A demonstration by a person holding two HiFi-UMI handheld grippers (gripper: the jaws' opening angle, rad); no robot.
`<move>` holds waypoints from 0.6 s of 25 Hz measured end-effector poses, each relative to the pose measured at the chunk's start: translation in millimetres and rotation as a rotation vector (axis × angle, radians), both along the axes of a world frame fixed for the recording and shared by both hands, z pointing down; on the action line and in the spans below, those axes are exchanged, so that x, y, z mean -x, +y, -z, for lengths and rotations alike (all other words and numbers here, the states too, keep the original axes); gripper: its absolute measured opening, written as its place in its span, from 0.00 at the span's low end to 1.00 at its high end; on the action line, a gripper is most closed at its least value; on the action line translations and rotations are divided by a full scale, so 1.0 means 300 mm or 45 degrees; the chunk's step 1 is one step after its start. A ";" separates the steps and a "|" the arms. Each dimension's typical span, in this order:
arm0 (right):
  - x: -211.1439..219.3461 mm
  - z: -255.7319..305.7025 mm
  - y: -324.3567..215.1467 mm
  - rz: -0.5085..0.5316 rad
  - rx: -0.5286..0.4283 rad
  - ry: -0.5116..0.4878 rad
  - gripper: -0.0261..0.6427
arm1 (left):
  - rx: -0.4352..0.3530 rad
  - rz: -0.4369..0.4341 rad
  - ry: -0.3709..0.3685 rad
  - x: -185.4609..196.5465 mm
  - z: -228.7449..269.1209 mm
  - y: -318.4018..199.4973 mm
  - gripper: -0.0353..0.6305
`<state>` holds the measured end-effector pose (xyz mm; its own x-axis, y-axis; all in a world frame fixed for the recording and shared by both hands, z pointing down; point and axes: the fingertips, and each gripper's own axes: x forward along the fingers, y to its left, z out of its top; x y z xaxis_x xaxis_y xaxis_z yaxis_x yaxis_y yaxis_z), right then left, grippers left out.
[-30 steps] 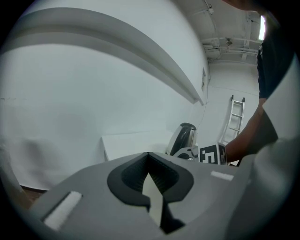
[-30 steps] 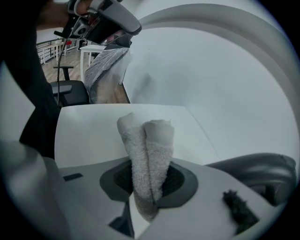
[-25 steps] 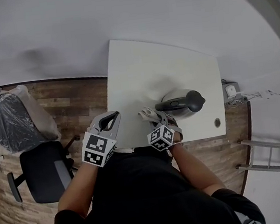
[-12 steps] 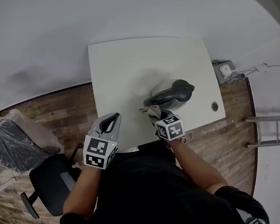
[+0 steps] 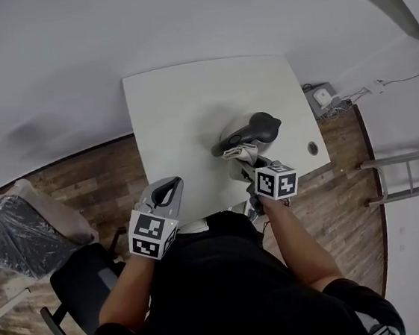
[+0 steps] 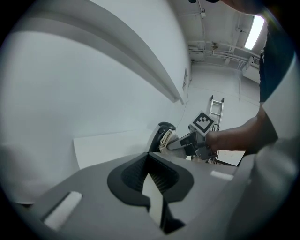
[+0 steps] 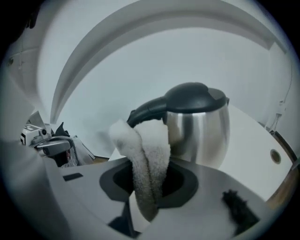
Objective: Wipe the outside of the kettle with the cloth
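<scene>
A steel kettle (image 5: 249, 131) with a black lid and handle stands near the front right of the white table (image 5: 187, 105). My right gripper (image 5: 247, 163) is shut on a pale cloth (image 5: 241, 153), which rests against the kettle's near side below the handle. In the right gripper view the cloth (image 7: 147, 157) hangs folded out of the jaws, just in front of the kettle (image 7: 201, 133). My left gripper (image 5: 168, 188) is shut and holds nothing, hovering over the table's front edge, left of the kettle and apart from it. The left gripper view shows the kettle (image 6: 157, 135) and cloth (image 6: 165, 139) beyond its jaws.
A round cable hole (image 5: 312, 147) sits in the table's front right corner. On the wooden floor are a black office chair (image 5: 77, 291) and a bagged bundle (image 5: 21, 229) to the left. A ladder (image 5: 409, 174) and a white box with cables (image 5: 322, 97) are to the right.
My right gripper has swung round with the cloth from the handle's left end to the kettle's near side. The head view has shifted. The left gripper has hardly moved.
</scene>
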<state>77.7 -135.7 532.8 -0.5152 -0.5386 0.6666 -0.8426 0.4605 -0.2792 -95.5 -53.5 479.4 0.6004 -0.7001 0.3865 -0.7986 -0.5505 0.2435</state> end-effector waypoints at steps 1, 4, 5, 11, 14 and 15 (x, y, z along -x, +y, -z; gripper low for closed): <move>-0.004 0.016 0.001 -0.014 -0.015 0.002 0.19 | -0.004 -0.004 0.002 0.007 0.003 0.011 0.06; -0.025 0.056 0.007 -0.061 -0.058 0.009 0.19 | -0.010 -0.007 0.002 0.038 0.004 0.043 0.06; -0.032 0.068 0.010 -0.078 -0.069 0.010 0.19 | -0.011 -0.008 0.003 0.047 0.005 0.054 0.06; -0.068 0.158 0.082 -0.166 -0.147 0.009 0.19 | 0.012 -0.086 0.009 0.058 -0.014 0.144 0.06; -0.091 0.204 0.144 -0.197 -0.183 0.026 0.19 | 0.025 -0.140 0.017 0.045 -0.031 0.158 0.06; -0.106 0.217 0.169 -0.212 -0.190 0.033 0.19 | 0.027 -0.161 0.020 0.035 -0.037 0.158 0.06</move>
